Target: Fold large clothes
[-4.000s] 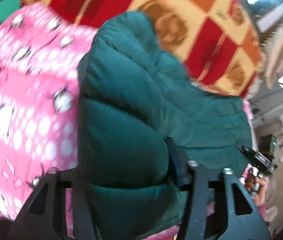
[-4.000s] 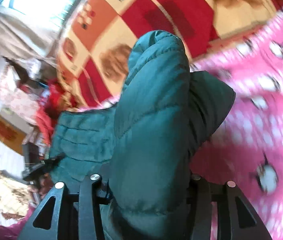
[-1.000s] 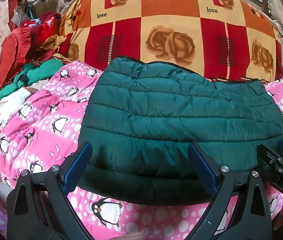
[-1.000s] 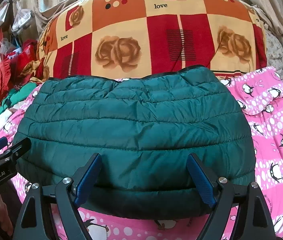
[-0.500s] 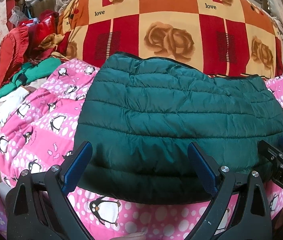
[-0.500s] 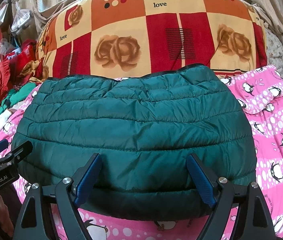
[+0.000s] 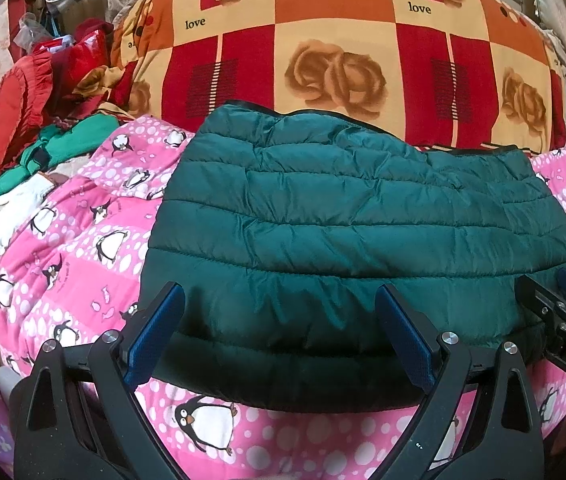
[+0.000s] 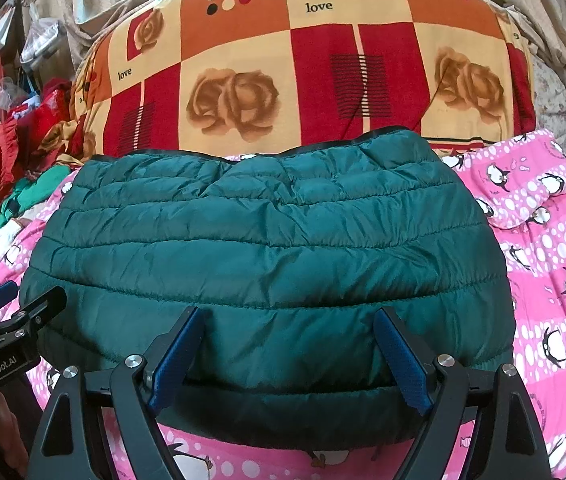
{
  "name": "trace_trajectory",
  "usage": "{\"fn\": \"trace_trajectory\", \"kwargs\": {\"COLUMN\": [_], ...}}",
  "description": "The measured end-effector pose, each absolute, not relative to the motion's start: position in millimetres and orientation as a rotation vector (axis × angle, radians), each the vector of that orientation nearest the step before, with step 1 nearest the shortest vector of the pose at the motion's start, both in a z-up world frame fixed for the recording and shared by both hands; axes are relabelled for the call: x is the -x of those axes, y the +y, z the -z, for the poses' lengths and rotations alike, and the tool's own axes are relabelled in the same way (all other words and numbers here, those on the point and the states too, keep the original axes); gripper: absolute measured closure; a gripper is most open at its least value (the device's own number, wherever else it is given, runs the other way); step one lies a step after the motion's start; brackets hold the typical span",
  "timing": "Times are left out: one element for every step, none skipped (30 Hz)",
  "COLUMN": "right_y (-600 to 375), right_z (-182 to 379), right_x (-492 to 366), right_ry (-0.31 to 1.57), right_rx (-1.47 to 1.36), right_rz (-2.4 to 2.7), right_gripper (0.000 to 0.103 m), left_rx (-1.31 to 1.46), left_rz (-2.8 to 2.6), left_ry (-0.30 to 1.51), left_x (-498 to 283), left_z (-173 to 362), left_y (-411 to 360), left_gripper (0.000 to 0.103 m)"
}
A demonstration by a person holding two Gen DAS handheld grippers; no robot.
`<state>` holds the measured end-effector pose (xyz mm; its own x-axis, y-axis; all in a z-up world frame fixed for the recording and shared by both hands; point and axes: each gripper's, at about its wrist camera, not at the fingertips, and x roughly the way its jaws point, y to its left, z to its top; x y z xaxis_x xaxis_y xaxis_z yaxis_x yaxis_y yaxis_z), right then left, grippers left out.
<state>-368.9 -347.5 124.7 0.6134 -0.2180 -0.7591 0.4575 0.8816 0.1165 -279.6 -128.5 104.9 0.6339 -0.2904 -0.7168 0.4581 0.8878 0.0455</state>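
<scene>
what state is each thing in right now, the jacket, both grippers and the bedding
dark green quilted puffer jacket: folded into a flat bundle, lying on the quilt, ungripped
left gripper: open, at the jacket's near edge
right gripper: open, at the near edge
pink penguin-print quilt: spread under the jacket
red and orange rose-print blanket: bunched up behind the jacket
</scene>
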Motion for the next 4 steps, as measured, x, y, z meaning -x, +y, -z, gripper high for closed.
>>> {"fn": "trace_trajectory", "kwargs": {"right_y": [-347.5, -348.5, -349.5, -351.2], "right_z": [-124.6, -124.1, -123.7, -123.4], "right_x": [368.8, 368.2, 367.1, 366.5], "right_ry": [0.825, 0.826, 0.828, 0.827], "right_rx": [-0.314, -0.313, -0.313, -0.314], "right_rz": [0.397, 0.397, 0.397, 0.396], "right_gripper": [0.018, 0.018, 0.018, 0.018], "left_rx": [-0.236, -0.239, -0.239, -0.237], "left_rz": [0.432, 0.432, 0.433, 0.439], "left_ry": [0.769, 0.768, 0.769, 0.775], "left_x": [279.3, 278.3, 277.2, 274.4], "left_z": [-104.6, -104.5, -104.4, -104.5], "left_y": [-128.6, -128.9, -129.1, -128.4], "left_gripper": [0.007, 0.007, 0.007, 0.007]}}
